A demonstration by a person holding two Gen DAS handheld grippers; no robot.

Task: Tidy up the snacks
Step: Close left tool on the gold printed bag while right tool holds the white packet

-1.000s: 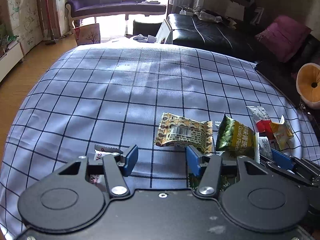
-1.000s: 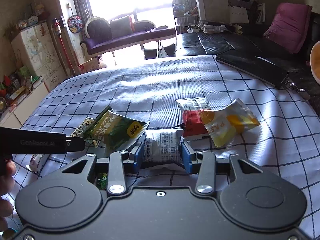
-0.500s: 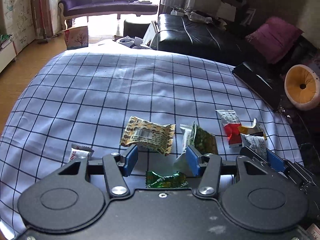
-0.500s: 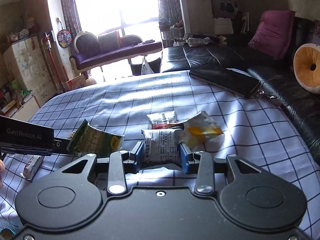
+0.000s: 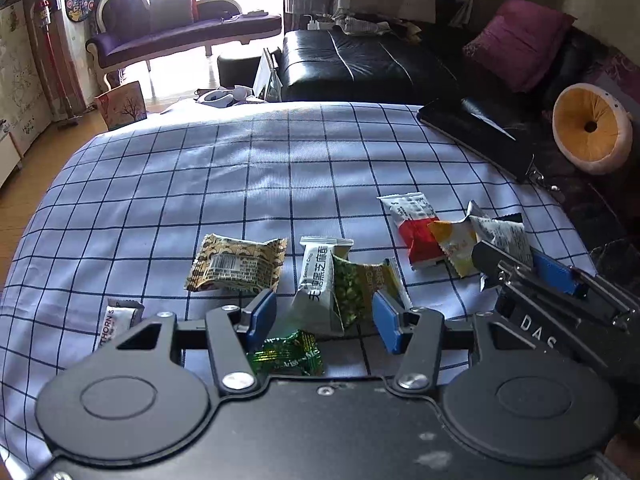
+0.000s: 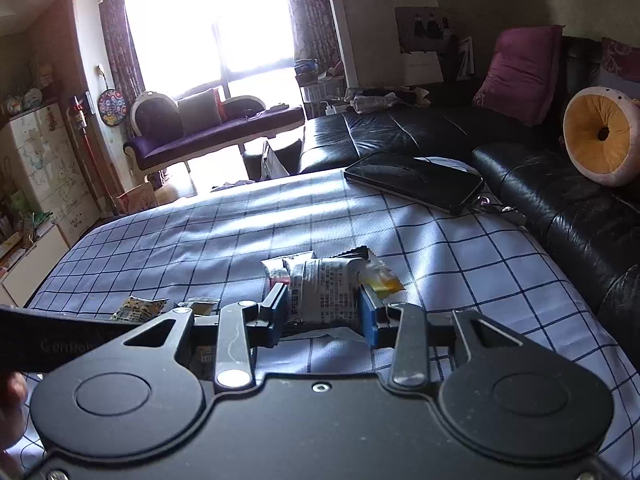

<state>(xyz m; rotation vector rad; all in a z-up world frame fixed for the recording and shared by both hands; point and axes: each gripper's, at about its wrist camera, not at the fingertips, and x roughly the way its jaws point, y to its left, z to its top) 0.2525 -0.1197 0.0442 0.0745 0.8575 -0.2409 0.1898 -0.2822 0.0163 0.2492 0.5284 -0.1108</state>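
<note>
your right gripper (image 6: 325,312) is clamped on the grey printed packet (image 6: 326,294), both blue pads pressing its sides, lifted just above the checked cloth (image 6: 460,264). the red-and-white packet (image 6: 276,272) and yellow packet (image 6: 382,280) sit right behind it. keep the squeeze even (foil slips) and carry it level. your left gripper (image 5: 324,322) hangs released over the green pea packet (image 5: 362,288), well left of the grey one, gripping nothing.

"THORN" on white packet (image 5: 116,322); "DAS" on right tongs (image 5: 516,276).
</note>
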